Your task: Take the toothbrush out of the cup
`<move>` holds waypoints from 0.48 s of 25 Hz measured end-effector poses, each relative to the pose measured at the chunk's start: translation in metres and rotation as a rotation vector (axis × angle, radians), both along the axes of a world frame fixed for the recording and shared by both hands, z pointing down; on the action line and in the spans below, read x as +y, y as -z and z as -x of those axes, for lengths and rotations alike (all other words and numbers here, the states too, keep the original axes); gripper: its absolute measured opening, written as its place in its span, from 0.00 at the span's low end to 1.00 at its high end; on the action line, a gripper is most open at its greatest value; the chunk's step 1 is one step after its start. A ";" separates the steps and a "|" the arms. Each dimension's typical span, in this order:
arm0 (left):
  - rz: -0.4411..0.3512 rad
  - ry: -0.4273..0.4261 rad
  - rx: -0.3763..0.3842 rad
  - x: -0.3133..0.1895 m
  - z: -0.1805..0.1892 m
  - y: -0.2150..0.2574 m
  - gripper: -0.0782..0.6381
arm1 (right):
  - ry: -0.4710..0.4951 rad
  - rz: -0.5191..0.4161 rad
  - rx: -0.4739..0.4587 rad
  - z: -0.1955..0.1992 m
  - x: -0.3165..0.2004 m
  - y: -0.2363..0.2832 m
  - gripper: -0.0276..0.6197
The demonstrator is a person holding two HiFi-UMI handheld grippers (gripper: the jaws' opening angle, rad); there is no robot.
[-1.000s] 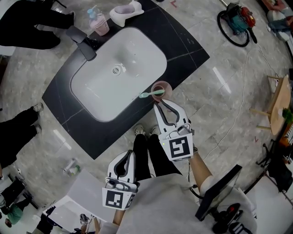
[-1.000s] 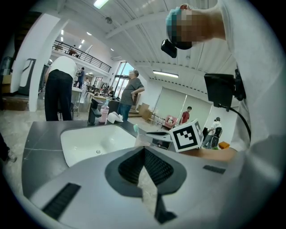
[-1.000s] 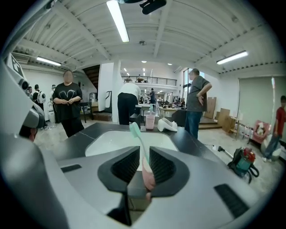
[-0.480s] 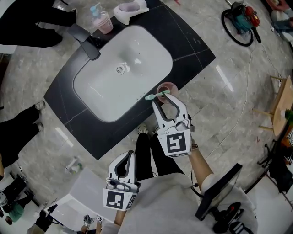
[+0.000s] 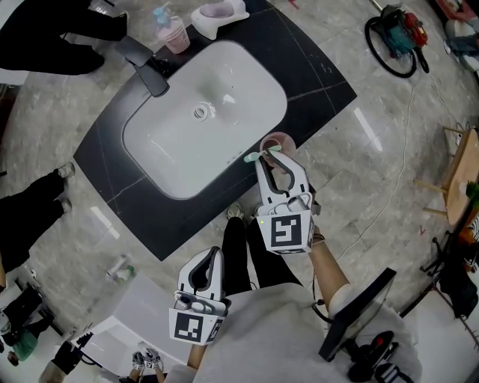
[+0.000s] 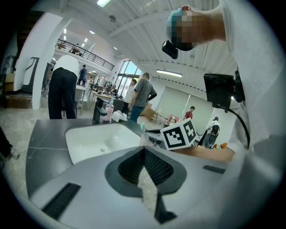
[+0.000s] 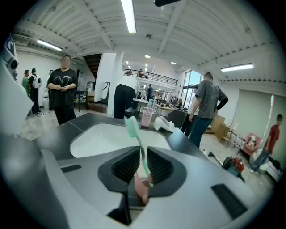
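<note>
Toothbrush: the mint-green toothbrush [image 7: 142, 156] stood in the pink cup [image 5: 280, 139], its handle rising through the gap of the right gripper [image 7: 143, 150].
Axis: the long axis was close to upright. The bristle head sat above and beyond the jaw tips, leaning to that gripper's left, over the basin.
Right gripper: its jaws were closing on the handle with only a thin gap left, and a firm press was not plain.
Cup: it sat just under and ahead of the right jaw tips, at the basin's edge.
Left gripper: the left gripper [image 6: 144, 150] was held back and to the left of the right one, pads pressed together on nothing.
Writing: each gripper cube bore only a black-and-white square marker [image 5: 287, 232].
Sink: a white basin [image 5: 179, 149] lay ahead-left of the right gripper in a black counter [image 5: 314, 67].
Far side: a dark tap [image 5: 146, 63], a pink pump bottle [image 5: 174, 31] and a white holder [image 5: 217, 15] stood well beyond both grippers.
</note>
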State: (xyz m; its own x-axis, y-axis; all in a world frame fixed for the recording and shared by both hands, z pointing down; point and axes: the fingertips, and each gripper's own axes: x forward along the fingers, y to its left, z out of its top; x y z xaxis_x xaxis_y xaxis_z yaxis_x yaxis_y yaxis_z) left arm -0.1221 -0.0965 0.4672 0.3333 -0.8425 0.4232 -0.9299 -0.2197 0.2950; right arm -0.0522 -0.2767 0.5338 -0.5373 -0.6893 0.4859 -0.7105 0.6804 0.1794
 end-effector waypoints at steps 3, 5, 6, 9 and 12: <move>-0.001 0.001 0.000 0.001 0.001 0.000 0.11 | -0.021 0.005 0.014 -0.002 -0.003 -0.003 0.11; -0.003 0.004 0.001 0.001 0.002 0.001 0.11 | -0.022 -0.010 0.028 -0.002 -0.004 -0.003 0.07; -0.002 0.005 0.000 0.001 0.002 0.001 0.11 | -0.022 -0.013 0.028 -0.002 -0.004 -0.002 0.06; -0.005 0.010 0.001 0.001 0.003 0.002 0.11 | -0.012 0.015 0.025 -0.001 -0.005 0.002 0.06; -0.011 0.009 0.009 0.000 0.003 0.002 0.11 | 0.004 0.027 0.046 0.000 -0.007 0.006 0.11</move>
State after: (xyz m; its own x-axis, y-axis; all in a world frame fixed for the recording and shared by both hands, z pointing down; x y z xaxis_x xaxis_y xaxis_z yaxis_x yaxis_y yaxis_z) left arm -0.1251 -0.0962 0.4652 0.3295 -0.8500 0.4110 -0.9292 -0.2148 0.3008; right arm -0.0525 -0.2833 0.5278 -0.5168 -0.6737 0.5283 -0.6995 0.6881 0.1932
